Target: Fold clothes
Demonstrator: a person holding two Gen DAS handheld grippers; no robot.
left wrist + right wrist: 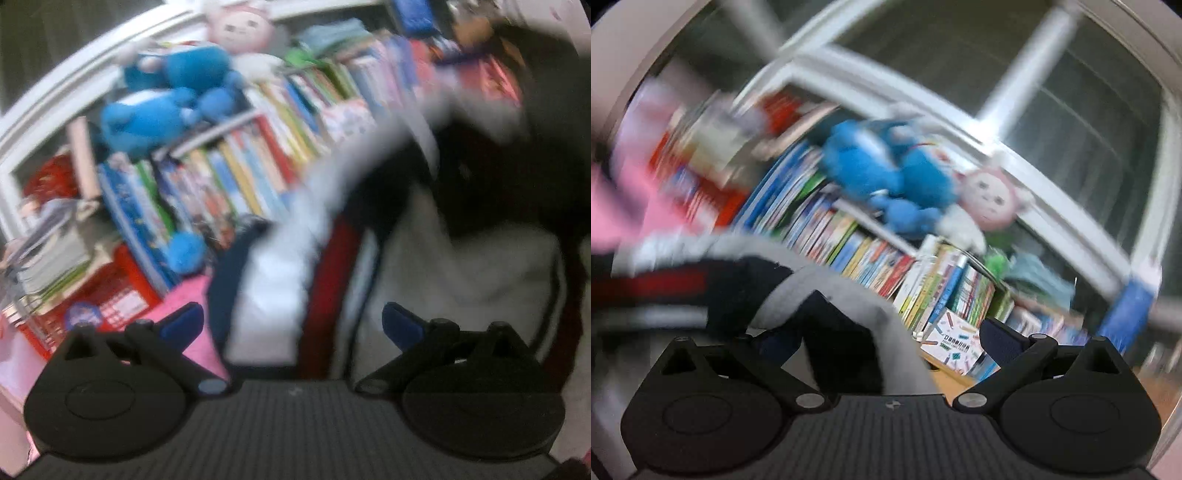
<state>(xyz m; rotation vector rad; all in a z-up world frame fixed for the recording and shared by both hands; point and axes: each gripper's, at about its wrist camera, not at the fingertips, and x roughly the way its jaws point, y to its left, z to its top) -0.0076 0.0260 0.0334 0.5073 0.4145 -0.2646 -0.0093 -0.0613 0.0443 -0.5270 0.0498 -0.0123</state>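
Two tools show, one per view, each with two black fingers tipped by blue pads. The left tool (291,325) stands with its fingers spread wide apart; a garment (269,291) hangs in the gap between them, but neither pad visibly presses it. The right tool (882,339) also has its fingers spread; the garment (827,295) drapes over its left finger and covers that pad, so whether cloth is pinched there cannot be told, while the right pad is bare.

The garment is one soft piece, blurred by motion: white and grey panels, dark navy parts and a red stripe, with a limp, folded fall. In the left wrist view it runs from the near middle up toward the far right; in the right wrist view it fills the near left. Just left of it lies pink fabric (184,299).

Farther off, a white shelf (55,107) holds one long, tightly packed row of thin colourful books (258,166), leaving little open room along its edge. A red mesh basket (110,299) sits at the near left. On top of the books lie two plush toys: a blue one (166,99) and a pink-faced one (240,26). Behind them in the right wrist view, white window bars (1027,70) cross dark panes.
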